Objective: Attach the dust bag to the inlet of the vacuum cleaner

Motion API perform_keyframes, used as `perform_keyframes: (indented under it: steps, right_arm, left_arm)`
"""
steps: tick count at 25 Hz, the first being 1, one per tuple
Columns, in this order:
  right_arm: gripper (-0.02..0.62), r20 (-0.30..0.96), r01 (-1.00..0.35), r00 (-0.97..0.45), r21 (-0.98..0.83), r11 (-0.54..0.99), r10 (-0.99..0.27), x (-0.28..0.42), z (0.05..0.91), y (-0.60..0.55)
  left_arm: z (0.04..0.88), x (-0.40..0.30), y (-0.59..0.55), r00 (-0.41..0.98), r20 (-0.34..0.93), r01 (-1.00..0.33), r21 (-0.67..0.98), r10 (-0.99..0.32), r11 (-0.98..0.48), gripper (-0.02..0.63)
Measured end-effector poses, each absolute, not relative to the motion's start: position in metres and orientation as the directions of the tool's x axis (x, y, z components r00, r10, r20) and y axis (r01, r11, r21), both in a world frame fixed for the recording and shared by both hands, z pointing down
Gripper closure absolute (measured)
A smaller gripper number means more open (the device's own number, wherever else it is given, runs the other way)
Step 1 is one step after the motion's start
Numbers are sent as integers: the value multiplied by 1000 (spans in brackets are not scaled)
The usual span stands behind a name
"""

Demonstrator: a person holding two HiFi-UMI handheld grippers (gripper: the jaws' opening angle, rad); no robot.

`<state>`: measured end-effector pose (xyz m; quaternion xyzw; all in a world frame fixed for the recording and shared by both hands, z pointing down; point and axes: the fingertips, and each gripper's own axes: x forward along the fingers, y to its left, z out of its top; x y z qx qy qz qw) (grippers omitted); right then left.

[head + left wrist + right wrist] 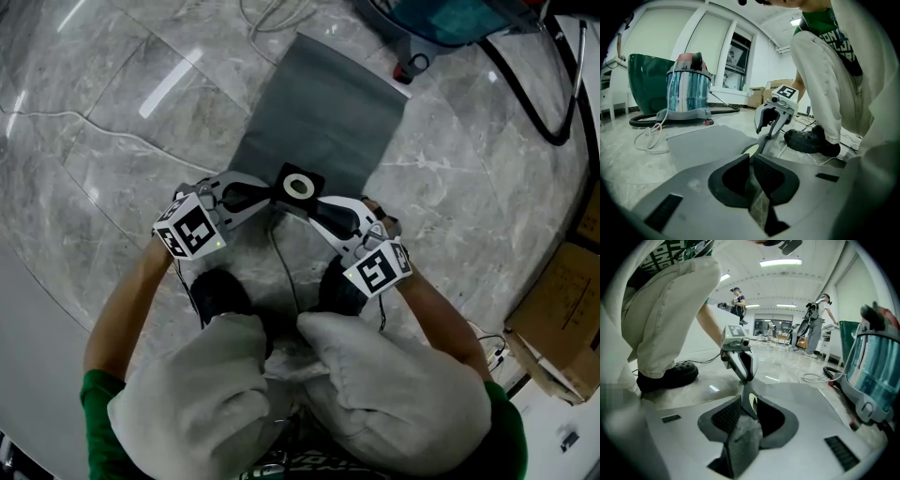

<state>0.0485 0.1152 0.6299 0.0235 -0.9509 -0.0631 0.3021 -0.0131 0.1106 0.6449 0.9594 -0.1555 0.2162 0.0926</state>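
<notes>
The grey dust bag [323, 112] lies flat on the marble floor, and its black collar with a white ring [298, 186] is lifted at the near end. My left gripper [272, 197] is shut on the collar's edge; in the left gripper view its pads [751, 161] pinch a thin strip. My right gripper [315, 202] stands open beside the collar. The collar [750, 401] sits edge-on between its spread jaws without being pressed. The vacuum cleaner [450, 23], with a teal and chrome drum [688, 91], stands beyond the bag's far end.
A black hose [534, 103] curls at the upper right and a white cord [272, 23] lies near the vacuum. A cardboard box [562, 319] sits at the right. The person's knees and black shoes [220, 292] are just behind the grippers. Other people [737, 303] stand far off.
</notes>
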Motion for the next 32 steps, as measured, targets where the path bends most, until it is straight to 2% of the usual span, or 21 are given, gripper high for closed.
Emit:
perform_keyframes:
  steps: [9,14,21,32]
  right_arm:
    - [503,536,-89,-836,83,993,-120,49,620,95]
    - [514,497,-124,-858,38,992,-126,49,616,86]
    - [560,509,-119,-854,8,993,-107,49,621,79]
    - [574,504,-107,-858,12,994,-99,52,624,68]
  left_arm:
    - [641,-10,100,861,454,-317,128,-229,-940,598]
    - [630,-8,95,887,411,-301,164,-212,-940,598]
    - [625,-4,81,882,411,-326,176,-232,-929,598]
    - [623,0,67,860,448,-327,114,-245,-938,597]
